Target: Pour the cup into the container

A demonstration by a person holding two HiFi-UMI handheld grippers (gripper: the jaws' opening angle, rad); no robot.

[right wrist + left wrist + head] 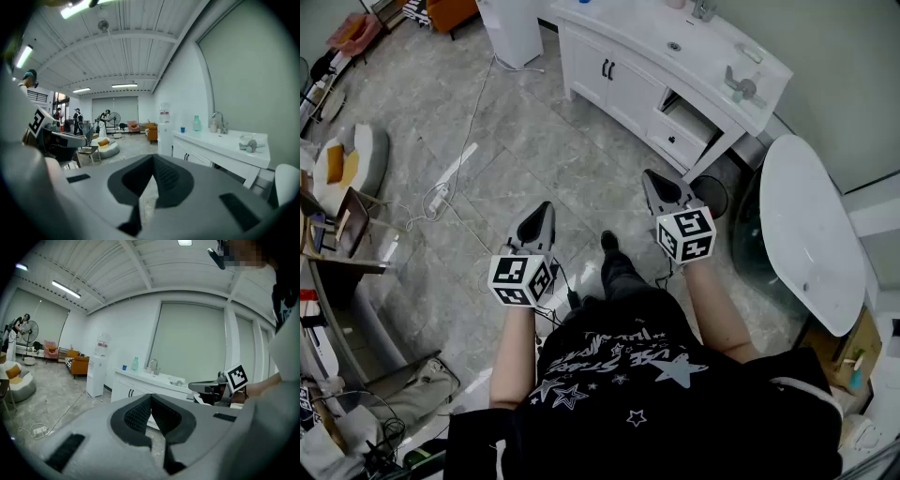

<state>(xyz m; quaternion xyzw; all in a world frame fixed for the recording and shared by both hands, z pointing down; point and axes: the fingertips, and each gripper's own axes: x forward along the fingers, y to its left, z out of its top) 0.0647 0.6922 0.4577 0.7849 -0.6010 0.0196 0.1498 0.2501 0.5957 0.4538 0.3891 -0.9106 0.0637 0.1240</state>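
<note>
1. we are at the approach step, and nothing has been picked up yet. the left gripper [151, 398] and right gripper [152, 161] are both clenched on nothing, held out over the floor.
2. the only cup we spot is a small blue cup [183, 130] on the white sink cabinet [633, 94], well apart from us. we cannot tell which container is meant.
3. next, we judge, we walk up, unclench one gripper and close it around the cup.
4. a green bottle [197, 123] stands near the cup, and a water dispenser [164, 126] beside the cabinet. a white round table [806, 225] is at our right and a white power strip [450, 178] lies to our left. neither seems to block the way.
</note>
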